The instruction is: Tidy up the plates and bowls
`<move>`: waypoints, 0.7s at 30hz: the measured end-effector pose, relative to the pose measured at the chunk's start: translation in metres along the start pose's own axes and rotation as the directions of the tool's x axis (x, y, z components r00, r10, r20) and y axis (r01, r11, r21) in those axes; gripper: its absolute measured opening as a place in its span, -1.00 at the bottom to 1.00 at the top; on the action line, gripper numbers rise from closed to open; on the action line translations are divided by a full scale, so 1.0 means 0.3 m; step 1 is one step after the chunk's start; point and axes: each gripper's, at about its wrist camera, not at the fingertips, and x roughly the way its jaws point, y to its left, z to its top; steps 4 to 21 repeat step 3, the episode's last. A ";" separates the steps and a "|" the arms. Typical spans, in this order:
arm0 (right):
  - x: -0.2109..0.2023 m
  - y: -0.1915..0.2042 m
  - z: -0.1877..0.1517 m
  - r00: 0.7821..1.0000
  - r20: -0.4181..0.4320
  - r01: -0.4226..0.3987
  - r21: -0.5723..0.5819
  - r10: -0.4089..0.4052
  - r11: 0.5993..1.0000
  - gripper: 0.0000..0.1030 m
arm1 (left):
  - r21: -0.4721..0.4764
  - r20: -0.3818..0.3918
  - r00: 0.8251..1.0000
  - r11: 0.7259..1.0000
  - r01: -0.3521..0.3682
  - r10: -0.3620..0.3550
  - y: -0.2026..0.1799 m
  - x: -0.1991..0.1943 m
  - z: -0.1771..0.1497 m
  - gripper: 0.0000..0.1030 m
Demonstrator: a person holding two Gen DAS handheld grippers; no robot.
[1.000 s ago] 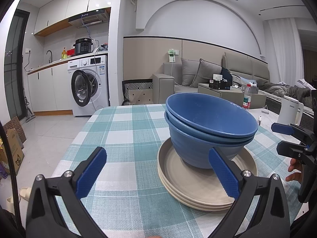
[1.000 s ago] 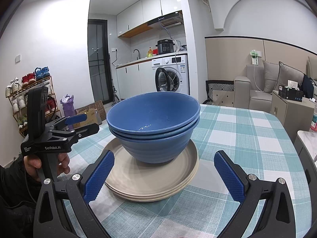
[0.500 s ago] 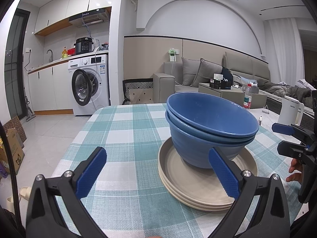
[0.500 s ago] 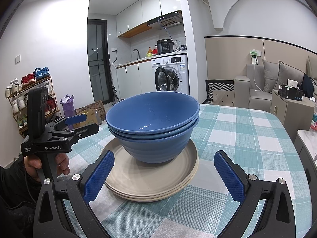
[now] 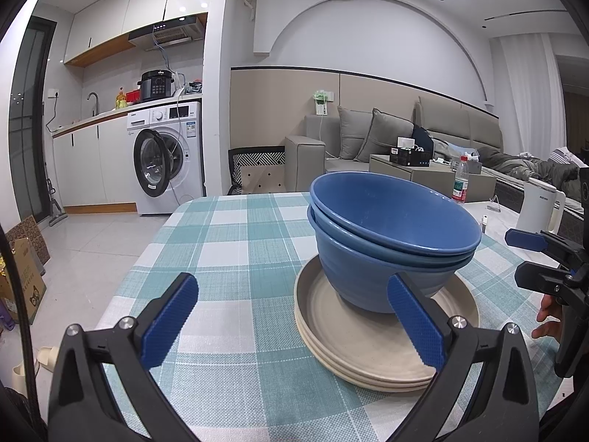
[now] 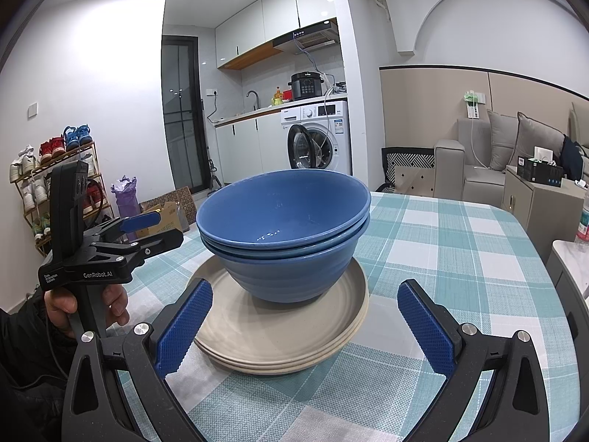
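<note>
Nested blue bowls (image 5: 390, 235) (image 6: 287, 235) sit on a stack of beige plates (image 5: 368, 346) (image 6: 279, 335) on the checked tablecloth. In the left wrist view my left gripper (image 5: 292, 322) is open, low over the cloth, with its right finger in front of the bowls and plates; nothing is between the fingers. In the right wrist view my right gripper (image 6: 309, 326) is open, its fingers on either side of the plate stack's near edge, holding nothing. Each gripper shows in the other's view, the left gripper (image 6: 147, 230) held in a hand and the right gripper (image 5: 533, 258) at the edge.
The teal checked table (image 5: 228, 250) ends at a rounded far edge. A white kettle (image 5: 539, 208) and a plastic bottle (image 5: 460, 184) stand at the right. A washing machine (image 5: 167, 158), sofa (image 5: 386, 140) and shoe rack (image 6: 44, 184) lie beyond the table.
Almost nothing differs; the left wrist view has shifted very slightly, with the bowls a touch further right in it. Both grippers stay open.
</note>
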 end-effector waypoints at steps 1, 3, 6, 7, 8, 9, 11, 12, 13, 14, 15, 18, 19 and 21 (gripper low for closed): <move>-0.001 -0.002 0.001 1.000 0.000 0.000 0.000 0.000 1.000 0.99 | 0.000 0.001 1.000 1.000 -0.001 0.001 0.000 0.000 -0.001 1.00; 0.000 0.001 0.000 1.000 -0.001 0.000 0.000 0.000 1.000 0.99 | 0.000 0.000 1.000 1.000 -0.004 0.004 -0.002 0.001 -0.002 1.00; 0.000 0.001 0.000 1.000 -0.001 0.000 0.000 0.000 1.000 0.99 | 0.000 0.000 1.000 1.000 -0.004 0.004 -0.002 0.001 -0.002 1.00; 0.000 0.001 0.000 1.000 -0.001 0.000 0.000 0.000 1.000 0.99 | 0.000 0.000 1.000 1.000 -0.004 0.004 -0.002 0.001 -0.002 1.00; 0.000 0.001 0.000 1.000 -0.001 0.000 0.000 0.000 1.000 0.99 | 0.000 0.000 1.000 1.000 -0.004 0.004 -0.002 0.001 -0.002 1.00; 0.000 0.001 0.000 1.000 -0.001 0.000 0.000 0.000 1.000 0.99 | 0.000 0.000 1.000 1.000 -0.004 0.004 -0.002 0.001 -0.002 1.00; 0.000 0.001 0.000 1.000 -0.001 0.000 0.000 0.000 1.000 0.99 | 0.000 0.000 1.000 1.000 -0.004 0.004 -0.002 0.001 -0.002 1.00; 0.000 0.001 0.000 1.000 -0.001 0.000 0.000 0.000 1.000 0.99 | 0.000 0.000 1.000 1.000 -0.004 0.004 -0.002 0.001 -0.002 1.00; 0.000 0.001 0.000 1.000 -0.001 0.000 0.000 0.000 1.000 0.99 | 0.000 0.000 1.000 1.000 -0.004 0.004 -0.002 0.001 -0.002 1.00; 0.000 0.001 0.000 1.000 -0.001 0.000 0.000 0.000 1.000 0.99 | 0.000 0.000 1.000 1.000 -0.004 0.004 -0.002 0.001 -0.002 1.00; 0.000 0.001 0.000 1.000 -0.001 0.000 0.000 0.000 1.000 0.99 | 0.000 0.000 1.000 1.000 -0.004 0.004 -0.002 0.001 -0.002 1.00; 0.000 0.001 0.000 1.000 -0.001 0.000 0.000 0.000 1.000 0.99 | 0.000 0.000 1.000 1.000 -0.004 0.004 -0.002 0.001 -0.002 1.00; 0.000 0.001 0.000 1.000 -0.001 0.000 0.000 0.000 1.000 0.99 | 0.000 0.000 1.000 1.000 -0.004 0.004 -0.002 0.001 -0.002 1.00; 0.000 0.001 0.000 1.000 -0.001 0.000 0.000 0.000 1.000 0.99 | 0.000 0.000 1.000 1.000 -0.004 0.004 -0.002 0.001 -0.002 1.00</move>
